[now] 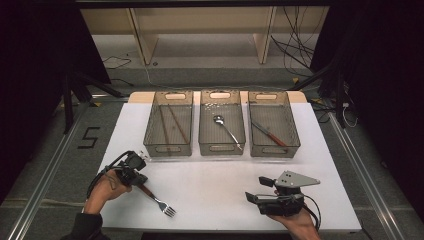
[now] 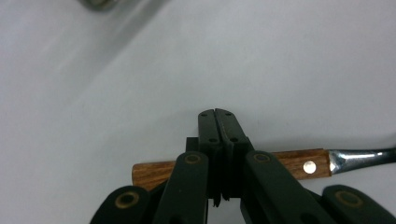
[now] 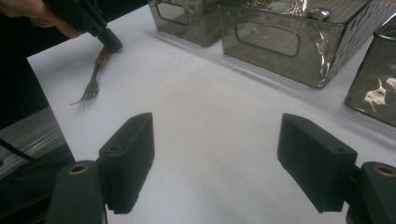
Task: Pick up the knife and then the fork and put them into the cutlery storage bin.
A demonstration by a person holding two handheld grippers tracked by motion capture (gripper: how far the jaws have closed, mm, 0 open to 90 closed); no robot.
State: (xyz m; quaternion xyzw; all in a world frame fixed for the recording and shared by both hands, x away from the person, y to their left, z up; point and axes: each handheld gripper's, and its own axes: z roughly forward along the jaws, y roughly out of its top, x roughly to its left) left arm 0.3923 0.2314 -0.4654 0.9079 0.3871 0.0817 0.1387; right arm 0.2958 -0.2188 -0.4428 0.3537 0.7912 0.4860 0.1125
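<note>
A fork (image 1: 159,202) with a wooden handle (image 2: 299,163) lies flat on the white table (image 1: 210,185) at the front left, its tines pointing toward the front edge. My left gripper (image 1: 136,179) is angled down over the handle end with its jaws shut against each other. The handle runs crosswise under the left gripper (image 2: 215,114); I cannot tell whether they touch. The right gripper (image 1: 256,190) hovers at the front right, pointing left, jaws wide open with nothing between them. From the right gripper (image 3: 217,163) I see the fork (image 3: 91,88) and the left gripper (image 3: 109,42) far off.
Three clear bins stand in a row at the back of the table. The left bin (image 1: 150,135) holds chopsticks (image 1: 172,125), the middle bin (image 1: 204,135) a spoon (image 1: 224,126), the right bin (image 1: 292,132) a knife (image 1: 270,134). Black floor and cables lie beyond the table.
</note>
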